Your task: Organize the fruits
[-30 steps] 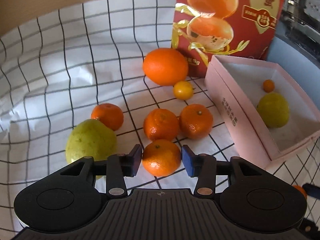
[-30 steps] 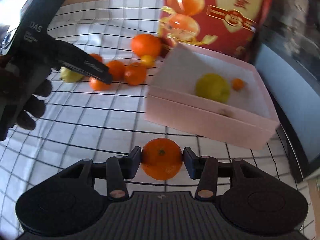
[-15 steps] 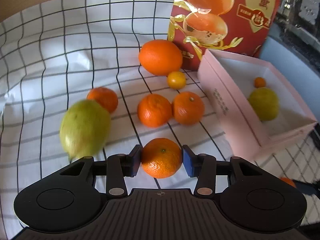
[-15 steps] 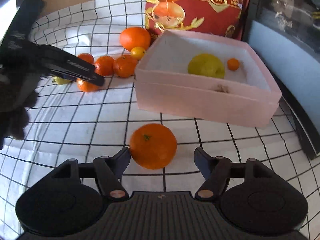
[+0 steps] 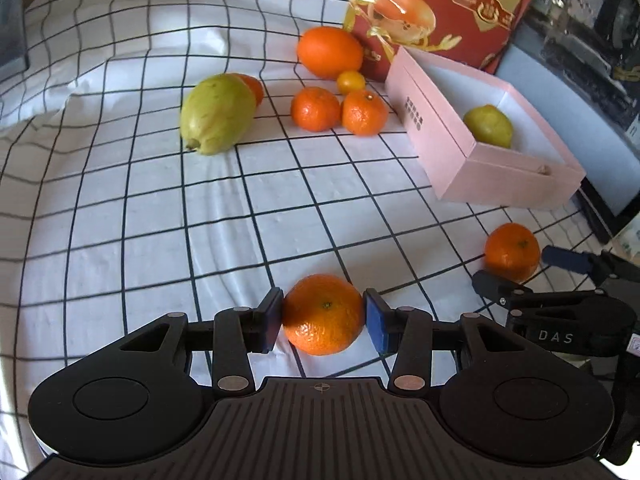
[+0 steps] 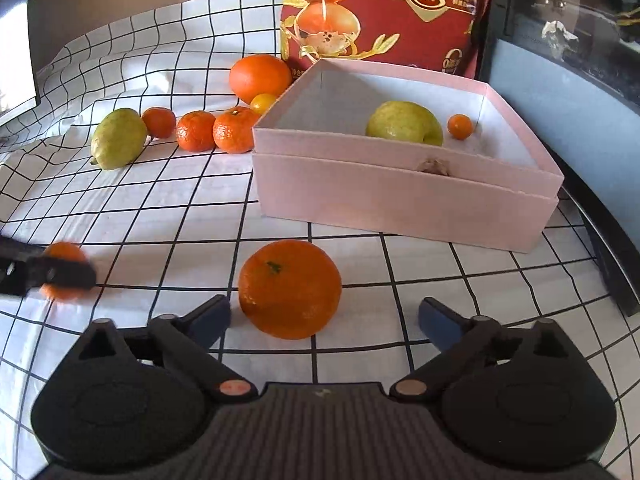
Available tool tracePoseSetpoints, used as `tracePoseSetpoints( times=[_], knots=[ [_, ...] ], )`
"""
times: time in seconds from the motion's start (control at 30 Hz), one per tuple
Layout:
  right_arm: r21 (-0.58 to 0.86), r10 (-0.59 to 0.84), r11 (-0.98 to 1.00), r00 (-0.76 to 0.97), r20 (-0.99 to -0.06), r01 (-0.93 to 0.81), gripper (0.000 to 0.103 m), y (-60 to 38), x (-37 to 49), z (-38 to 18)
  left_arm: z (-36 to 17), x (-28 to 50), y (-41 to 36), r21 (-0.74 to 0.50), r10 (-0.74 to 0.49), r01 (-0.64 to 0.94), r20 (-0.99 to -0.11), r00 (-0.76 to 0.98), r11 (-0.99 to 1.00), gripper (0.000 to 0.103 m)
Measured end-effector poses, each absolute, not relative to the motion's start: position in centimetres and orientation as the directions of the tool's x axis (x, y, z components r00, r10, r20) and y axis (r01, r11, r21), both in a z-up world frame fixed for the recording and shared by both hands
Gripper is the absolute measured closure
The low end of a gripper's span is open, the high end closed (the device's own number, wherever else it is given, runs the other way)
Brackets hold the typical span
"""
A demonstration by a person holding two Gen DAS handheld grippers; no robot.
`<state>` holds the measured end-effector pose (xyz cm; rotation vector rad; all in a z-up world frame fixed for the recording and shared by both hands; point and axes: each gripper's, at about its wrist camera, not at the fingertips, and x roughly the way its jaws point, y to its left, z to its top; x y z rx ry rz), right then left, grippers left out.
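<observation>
My left gripper [image 5: 323, 316] is shut on a tangerine [image 5: 322, 314] and holds it over the checked cloth. It shows blurred at the left of the right wrist view [image 6: 64, 270]. My right gripper [image 6: 324, 318] is open, with a second tangerine [image 6: 289, 288] resting on the cloth between its fingers; the left wrist view shows it too [image 5: 512, 251]. A pink box [image 6: 404, 196] holds a green-yellow fruit [image 6: 404, 123] and a tiny orange [image 6: 460, 126]. Several more tangerines [image 5: 315, 109], a large orange [image 5: 329, 53] and a green pear-like fruit [image 5: 217, 113] lie at the back.
A red printed fruit bag [image 6: 384, 12] stands behind the box. A small yellow fruit [image 5: 350, 82] sits by the large orange. The checked cloth [image 5: 160, 208] is rumpled at the far left. A dark ledge [image 6: 608, 256] borders the table on the right.
My left gripper closed on a tangerine and carried it back and right, away from the fruit pile. My right gripper opened and released its tangerine onto the cloth in front of the box.
</observation>
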<state>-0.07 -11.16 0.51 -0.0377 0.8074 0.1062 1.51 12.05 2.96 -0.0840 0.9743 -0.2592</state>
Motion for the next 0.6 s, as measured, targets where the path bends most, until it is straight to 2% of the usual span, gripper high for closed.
tracePoseSetpoints(
  times=[0.2,0.43,0.53,0.6],
  knots=[
    [0.005,0.054,0.997,0.684,-0.727,-0.073,0.000,-10.8,-0.2,0.5,2.7,1.5,12.0,-0.203,-0.257,0.158,-0.795,0.550,0.966,0.054],
    [0.007,0.088,0.992,0.657,-0.749,-0.125,0.001,-10.9,0.5,0.7,2.7,1.0,11.9,-0.194,-0.248,0.154,-0.781,0.574,0.969,0.054],
    [0.006,0.097,0.990,0.657,-0.748,-0.140,0.011,-10.4,1.0,1.0,2.7,1.0,12.0,-0.204,-0.253,0.150,-0.781,0.572,0.968,0.054],
    [0.001,0.108,0.987,0.661,-0.743,-0.161,0.023,-9.9,1.3,1.1,2.7,1.2,12.3,-0.220,-0.262,0.143,-0.782,0.566,0.965,0.054]
  ],
)
